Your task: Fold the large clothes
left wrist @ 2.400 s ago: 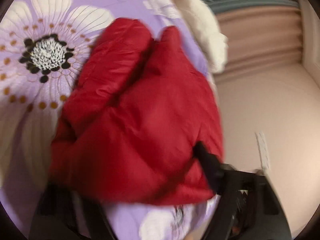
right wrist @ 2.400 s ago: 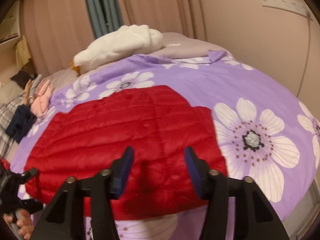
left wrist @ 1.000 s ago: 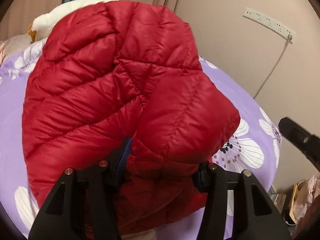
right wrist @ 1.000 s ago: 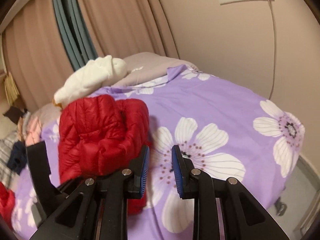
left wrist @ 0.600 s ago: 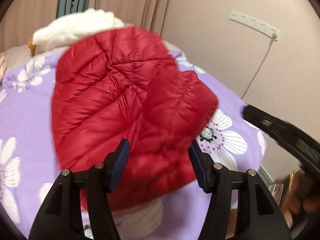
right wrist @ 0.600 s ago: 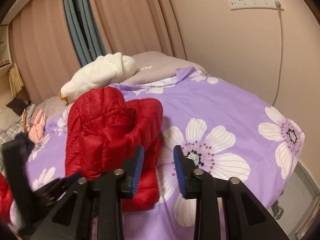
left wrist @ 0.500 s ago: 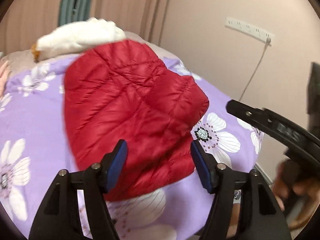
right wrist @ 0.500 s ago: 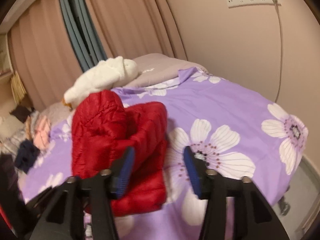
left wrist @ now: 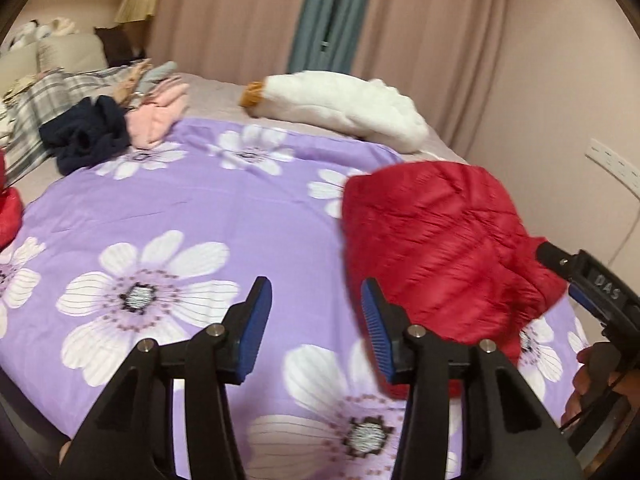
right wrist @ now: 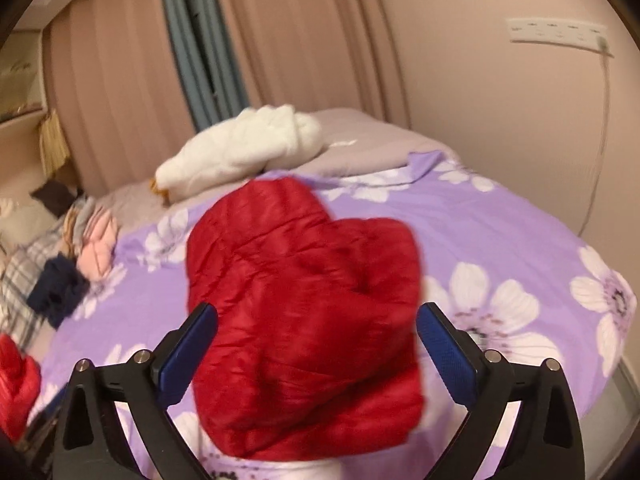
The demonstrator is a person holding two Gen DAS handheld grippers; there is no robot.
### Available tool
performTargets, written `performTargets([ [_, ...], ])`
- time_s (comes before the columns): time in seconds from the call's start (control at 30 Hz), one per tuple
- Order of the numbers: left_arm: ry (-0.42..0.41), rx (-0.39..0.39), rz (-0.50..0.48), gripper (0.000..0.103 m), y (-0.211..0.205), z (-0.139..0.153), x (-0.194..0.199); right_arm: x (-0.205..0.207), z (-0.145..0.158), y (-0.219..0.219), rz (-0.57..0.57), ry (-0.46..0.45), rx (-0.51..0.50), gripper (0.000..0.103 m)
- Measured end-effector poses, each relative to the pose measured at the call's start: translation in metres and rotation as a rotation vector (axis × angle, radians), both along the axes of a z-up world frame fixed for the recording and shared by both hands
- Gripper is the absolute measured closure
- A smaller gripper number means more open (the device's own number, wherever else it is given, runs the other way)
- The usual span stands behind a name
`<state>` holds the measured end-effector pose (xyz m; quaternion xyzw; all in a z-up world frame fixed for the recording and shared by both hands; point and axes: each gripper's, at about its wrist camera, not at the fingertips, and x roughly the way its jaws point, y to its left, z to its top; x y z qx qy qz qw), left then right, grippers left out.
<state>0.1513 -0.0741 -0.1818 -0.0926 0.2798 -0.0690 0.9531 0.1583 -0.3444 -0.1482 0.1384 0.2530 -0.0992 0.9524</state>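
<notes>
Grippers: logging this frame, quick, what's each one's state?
Left gripper: closing, nothing between its jaws.
Right gripper: opening wide around the red jacket, not gripping.

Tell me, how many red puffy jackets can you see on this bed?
2. One folded red jacket lies on the purple flowered bedspread near the wall; part of another red jacket shows at the left edge. More may be hidden.
</notes>
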Motion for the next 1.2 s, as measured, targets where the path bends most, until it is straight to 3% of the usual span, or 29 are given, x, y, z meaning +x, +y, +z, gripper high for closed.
performTargets([
  [0.07, 0.01, 0.013, 0.039, 0.059, 0.008, -0.001, 0.003, 0.014, -0.008, 0.008, -0.006, 0.031, -0.023, 0.004],
  [0.13, 0.016, 0.002, 0.059, 0.058, 0.019, 0.0, 0.004, 0.026, -0.019, 0.016, -0.073, 0.076, -0.125, 0.007],
  [0.17, 0.016, -0.004, 0.067, 0.058, 0.023, 0.0, 0.005, 0.027, -0.02, 0.017, -0.092, 0.087, -0.156, 0.031],
  [0.2, 0.013, -0.002, 0.078, 0.058, 0.026, -0.001, 0.005, 0.026, -0.023, 0.016, -0.111, 0.091, -0.192, 0.065],
  [0.3, 0.006, 0.019, 0.126, 0.058, 0.034, 0.001, 0.005, 0.016, -0.022, -0.001, -0.113, 0.09, -0.123, 0.077],
  [0.5, 0.006, -0.023, 0.198, 0.058, 0.04, 0.003, 0.011, -0.011, -0.027, -0.021, -0.165, 0.098, -0.122, 0.078],
  [0.63, 0.021, -0.036, 0.205, 0.058, 0.041, 0.003, 0.015, -0.008, -0.064, -0.037, -0.203, 0.201, -0.082, 0.078],
  [0.77, 0.014, -0.031, 0.238, 0.058, 0.042, 0.003, 0.019, 0.006, -0.111, -0.035, -0.249, 0.317, -0.163, 0.079],
  [0.93, 0.066, -0.056, 0.233, 0.058, 0.041, -0.005, 0.031, 0.006, -0.119, -0.024, -0.222, 0.261, -0.186, 0.079],
  [1.2, 0.054, -0.048, 0.227, 0.057, 0.033, -0.003, 0.034, 0.03, -0.112, -0.023, -0.125, 0.236, -0.09, 0.078],
])
